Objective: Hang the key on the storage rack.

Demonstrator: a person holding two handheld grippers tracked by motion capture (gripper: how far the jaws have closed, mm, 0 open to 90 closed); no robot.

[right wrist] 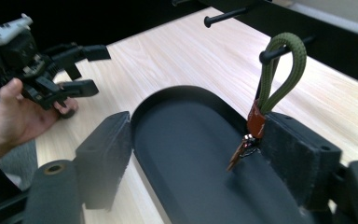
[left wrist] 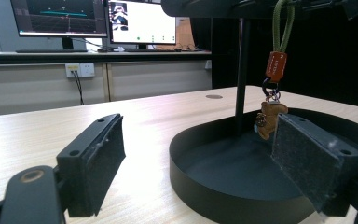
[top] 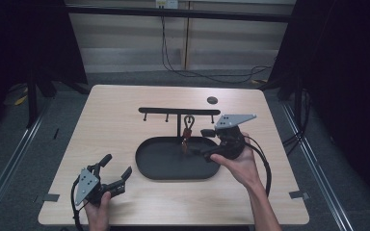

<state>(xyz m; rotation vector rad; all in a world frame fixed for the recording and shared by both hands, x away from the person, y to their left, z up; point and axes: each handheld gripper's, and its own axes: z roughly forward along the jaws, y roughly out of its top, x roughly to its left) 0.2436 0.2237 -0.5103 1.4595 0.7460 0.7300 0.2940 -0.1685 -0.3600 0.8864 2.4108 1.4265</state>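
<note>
2 grippers, both jaws wide apart, holding nothing: left gripper [top: 117, 169] over desk [top: 115, 115] edge; right gripper [top: 203, 142] at keychain [top: 188, 126] (hung on rack [top: 179, 111] peg over tray [top: 149, 166]).

Left gripper [left wrist: 196, 158] jaws spread wide, low over the wooden table [left wrist: 37, 135], nothing between them. Right pad overlaps the black oval tray [left wrist: 214, 186]; a keychain [left wrist: 272, 109] on a green loop [left wrist: 283, 23] hangs by the stand post [left wrist: 241, 79]. Monitors [left wrist: 98, 21] behind.
</note>
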